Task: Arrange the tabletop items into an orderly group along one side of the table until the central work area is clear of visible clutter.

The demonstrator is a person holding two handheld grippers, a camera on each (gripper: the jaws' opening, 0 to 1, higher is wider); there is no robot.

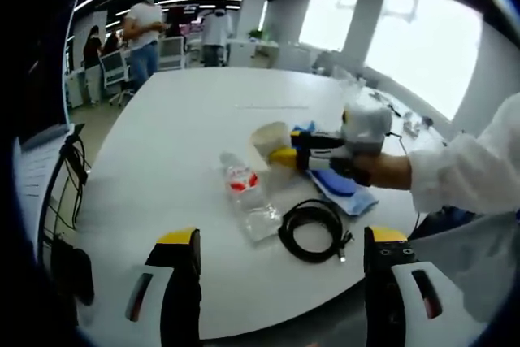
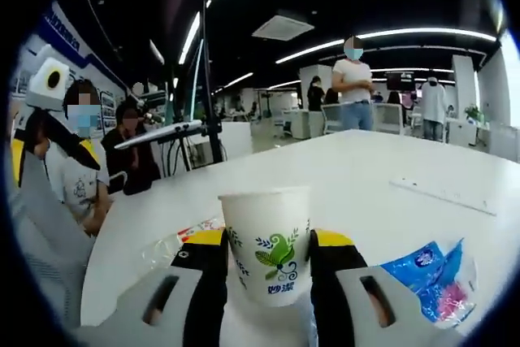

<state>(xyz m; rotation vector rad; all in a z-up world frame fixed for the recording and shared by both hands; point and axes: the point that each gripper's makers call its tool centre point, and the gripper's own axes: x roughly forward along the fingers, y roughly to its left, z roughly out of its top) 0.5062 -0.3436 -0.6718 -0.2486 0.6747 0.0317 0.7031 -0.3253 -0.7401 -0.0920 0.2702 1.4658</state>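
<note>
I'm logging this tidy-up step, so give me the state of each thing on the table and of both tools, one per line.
Paper cup: upright, clamped between the right tool's jaws.
Right tool: shut on the paper cup.
Left tool: open, holding nothing, above the table edge.
Plastic bottle: lying on its side, looks empty.
Black cable: coiled, flat on the table.
Blue packet: lying flat beside the cup.
White table: items sit near its front.

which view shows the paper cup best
The right gripper view: the cup stands close and upright between the right gripper's jaws, its green print readable. In the left gripper view the cup is small and partly behind that gripper.
</note>
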